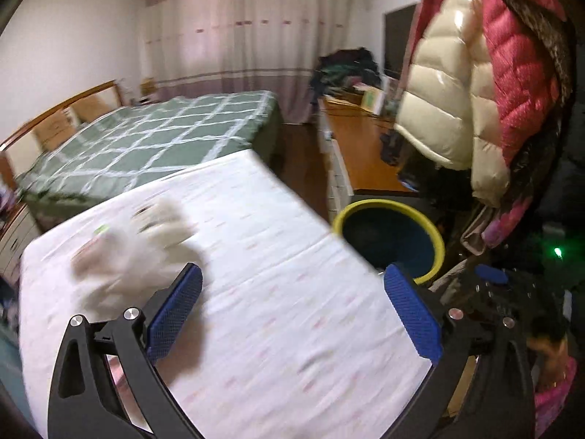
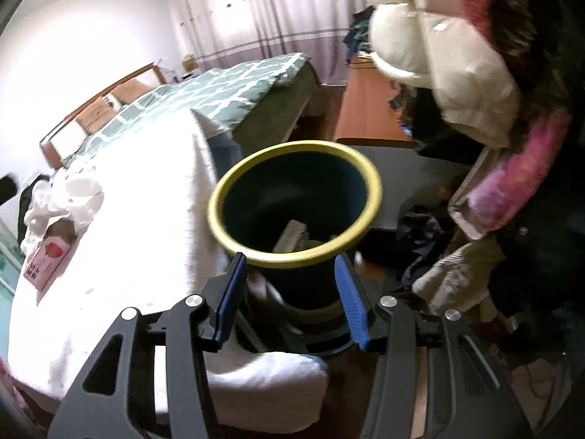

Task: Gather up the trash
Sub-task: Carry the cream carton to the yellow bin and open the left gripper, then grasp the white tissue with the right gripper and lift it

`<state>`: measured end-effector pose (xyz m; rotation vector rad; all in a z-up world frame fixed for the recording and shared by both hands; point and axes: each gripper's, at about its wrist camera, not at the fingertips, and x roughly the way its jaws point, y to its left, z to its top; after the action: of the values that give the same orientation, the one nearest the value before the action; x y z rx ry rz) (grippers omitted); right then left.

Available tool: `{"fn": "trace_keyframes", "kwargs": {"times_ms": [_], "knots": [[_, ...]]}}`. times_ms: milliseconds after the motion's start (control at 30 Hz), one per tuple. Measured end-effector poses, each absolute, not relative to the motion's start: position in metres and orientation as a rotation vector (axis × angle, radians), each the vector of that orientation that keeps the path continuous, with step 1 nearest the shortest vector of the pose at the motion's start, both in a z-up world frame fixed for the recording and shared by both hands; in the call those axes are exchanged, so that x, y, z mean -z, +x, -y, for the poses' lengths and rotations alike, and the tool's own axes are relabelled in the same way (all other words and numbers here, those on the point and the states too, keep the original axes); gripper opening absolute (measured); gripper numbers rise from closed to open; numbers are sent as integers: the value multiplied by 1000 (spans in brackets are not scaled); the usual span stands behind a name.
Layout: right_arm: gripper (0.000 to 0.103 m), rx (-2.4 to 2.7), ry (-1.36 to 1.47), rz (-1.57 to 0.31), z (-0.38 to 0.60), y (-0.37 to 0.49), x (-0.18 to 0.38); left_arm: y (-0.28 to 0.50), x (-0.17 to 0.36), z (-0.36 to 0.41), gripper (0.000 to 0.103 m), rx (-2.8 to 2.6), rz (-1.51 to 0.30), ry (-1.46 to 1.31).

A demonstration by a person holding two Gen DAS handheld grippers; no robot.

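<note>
The left gripper [image 1: 292, 292] hangs tilted over the table [image 1: 256, 237], jaws wide, empty; the right gripper [image 2: 289, 289], half-parted and empty, tilts toward the bin [image 2: 292, 201].

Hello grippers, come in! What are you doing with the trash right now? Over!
Left gripper open, empty, over the white cloth. Right gripper open, empty, by the bin. Crumpled white trash and pink packet not yet collected. Nothing blocking.

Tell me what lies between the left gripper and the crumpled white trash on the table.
Nothing: in the left wrist view only bare tablecloth separates the open left gripper from the crumpled white trash.
</note>
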<state>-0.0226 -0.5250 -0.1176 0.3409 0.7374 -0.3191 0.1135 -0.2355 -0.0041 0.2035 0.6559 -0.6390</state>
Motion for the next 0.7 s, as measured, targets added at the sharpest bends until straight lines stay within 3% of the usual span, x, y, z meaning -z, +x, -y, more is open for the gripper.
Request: {"fn": "trace_keyframes", "kwargs": {"times_ms": [400,700], "knots": [[48,113,247,-772,440,38,107,93,13,55,98,307,-657,79],[48,-143,163,-739,345,100,74,91,21,17,98,250,-657,25]]}}
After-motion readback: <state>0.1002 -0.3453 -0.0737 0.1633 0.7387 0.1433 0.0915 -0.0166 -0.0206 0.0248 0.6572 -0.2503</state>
